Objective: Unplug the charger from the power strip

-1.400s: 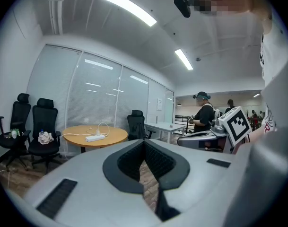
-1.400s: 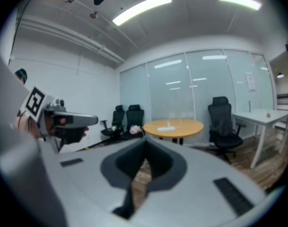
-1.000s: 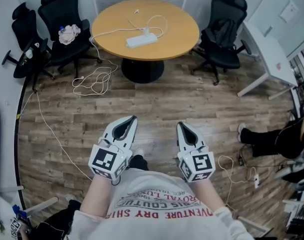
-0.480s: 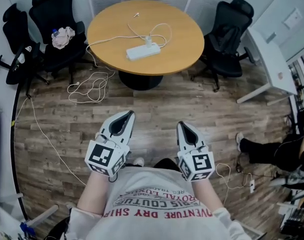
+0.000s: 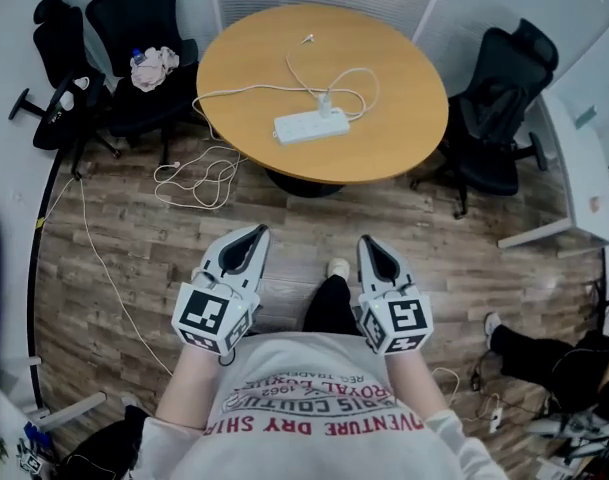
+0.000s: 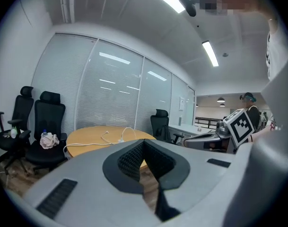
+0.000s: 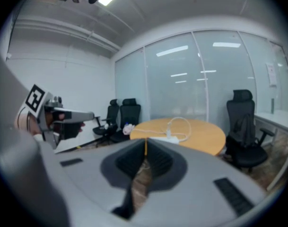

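A white power strip (image 5: 311, 125) lies on the round wooden table (image 5: 404, 148), with a white charger (image 5: 324, 99) plugged into it and its thin cable looping over the tabletop. In the right gripper view the power strip (image 7: 164, 138) and charger (image 7: 170, 133) show far ahead. My left gripper (image 5: 261, 233) and right gripper (image 5: 368, 242) are held side by side over the floor, well short of the table. Both are shut with nothing between their tips. In the left gripper view the table (image 6: 87, 137) shows beyond the shut left gripper (image 6: 143, 143).
Black office chairs (image 5: 134, 38) stand left of the table, one with a cloth bundle (image 5: 154, 63) on its seat; another chair (image 5: 504, 108) stands to the right. White cable (image 5: 199, 178) coils on the wood floor by the table base. A white desk (image 5: 584, 158) is at the right.
Both grippers, still shut, have come nearer to the table, which now sits larger and lower in the head view. The seated person's legs at the right have slid toward the corner.
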Available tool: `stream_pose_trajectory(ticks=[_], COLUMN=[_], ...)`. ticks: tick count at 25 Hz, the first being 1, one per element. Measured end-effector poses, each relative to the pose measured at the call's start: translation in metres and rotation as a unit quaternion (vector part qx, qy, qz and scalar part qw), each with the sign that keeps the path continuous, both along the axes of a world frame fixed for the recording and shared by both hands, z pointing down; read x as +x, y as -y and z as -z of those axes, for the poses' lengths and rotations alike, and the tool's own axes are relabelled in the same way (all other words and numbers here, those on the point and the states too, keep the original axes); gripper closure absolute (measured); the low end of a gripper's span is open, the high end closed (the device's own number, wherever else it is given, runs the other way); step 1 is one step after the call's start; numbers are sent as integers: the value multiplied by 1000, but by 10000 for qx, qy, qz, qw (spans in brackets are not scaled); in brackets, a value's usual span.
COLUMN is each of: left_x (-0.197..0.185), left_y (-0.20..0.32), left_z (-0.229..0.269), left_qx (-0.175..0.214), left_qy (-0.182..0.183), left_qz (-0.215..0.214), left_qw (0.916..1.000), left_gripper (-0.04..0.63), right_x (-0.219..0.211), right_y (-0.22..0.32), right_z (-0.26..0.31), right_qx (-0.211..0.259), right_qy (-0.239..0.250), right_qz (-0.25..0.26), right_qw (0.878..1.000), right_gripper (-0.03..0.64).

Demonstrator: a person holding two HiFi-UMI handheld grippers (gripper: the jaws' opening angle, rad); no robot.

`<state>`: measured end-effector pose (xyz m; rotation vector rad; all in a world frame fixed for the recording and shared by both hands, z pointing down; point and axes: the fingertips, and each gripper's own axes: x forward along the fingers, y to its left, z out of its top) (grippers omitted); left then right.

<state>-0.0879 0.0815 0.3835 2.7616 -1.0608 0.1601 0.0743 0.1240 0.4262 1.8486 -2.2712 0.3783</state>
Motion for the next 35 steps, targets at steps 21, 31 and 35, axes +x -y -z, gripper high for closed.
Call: stream_pose_trajectory(ticks=[21,31,35], left_x=[140,132,126], left_y=[200,259,288], left_z=[-13,-69,-104], left_qx=[-170,-692,-906], left_qy=[134,295,507], left_qz=[1420,1280,1029], left_qw=[9896,9889,9893], left_gripper=[561,561,561], right_x=[138,130,119], right_y=[256,313,333], right_z=[-18,-61,-87], right_qx=[-457,-1036,-1358], right_qy=[-56,-147,-233], right_qz=[1485,1438,1296], right_qw=[9878,9841,9819], right_gripper=[588,588,588])
